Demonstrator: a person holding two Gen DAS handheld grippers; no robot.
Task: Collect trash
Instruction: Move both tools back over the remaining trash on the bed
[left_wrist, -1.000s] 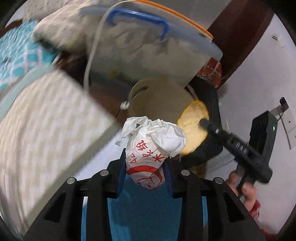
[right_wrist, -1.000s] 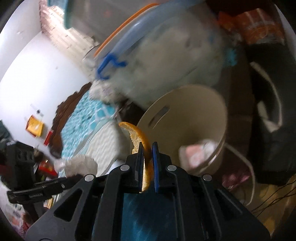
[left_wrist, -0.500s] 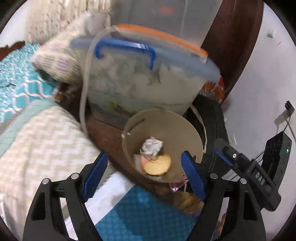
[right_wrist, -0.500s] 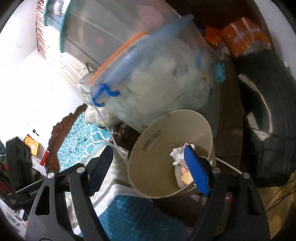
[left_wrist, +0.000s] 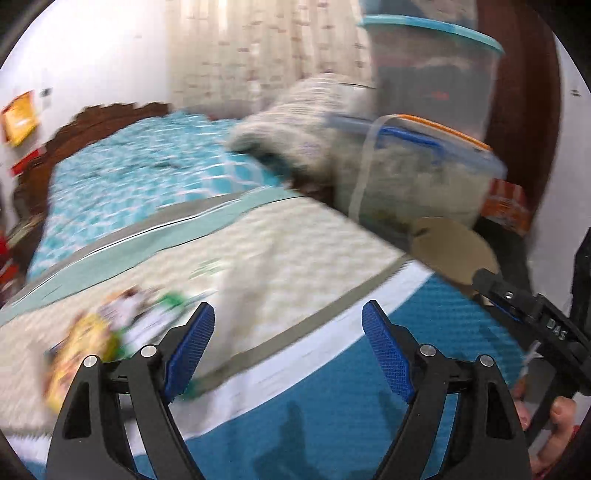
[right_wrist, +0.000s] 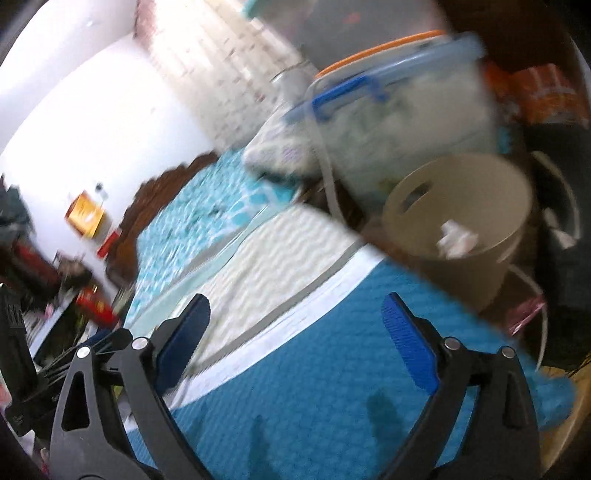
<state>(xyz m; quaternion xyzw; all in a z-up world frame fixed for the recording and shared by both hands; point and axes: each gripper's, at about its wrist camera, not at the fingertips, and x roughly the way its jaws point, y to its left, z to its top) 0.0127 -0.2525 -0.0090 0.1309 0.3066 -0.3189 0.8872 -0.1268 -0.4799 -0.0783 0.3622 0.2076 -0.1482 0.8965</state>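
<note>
Left wrist view shows the next trash, a blurred yellow-and-green wrapper (left_wrist: 92, 339), lying on the white bedspread (left_wrist: 295, 258) low and to the left of the left gripper (left_wrist: 288, 343), just beside its left finger. Its long axis cannot be told through the blur. The left gripper is the nearer one; the right gripper (right_wrist: 295, 339) faces the bed edge with the bin (right_wrist: 458, 225) up to its right, crumpled paper (right_wrist: 454, 240) inside. Both sets of jaws stand wide apart and empty. Half a second ago both cameras looked down into the bin; now both have swung away toward the bed, and the bin sits at the right edge of the left view (left_wrist: 450, 254).
</note>
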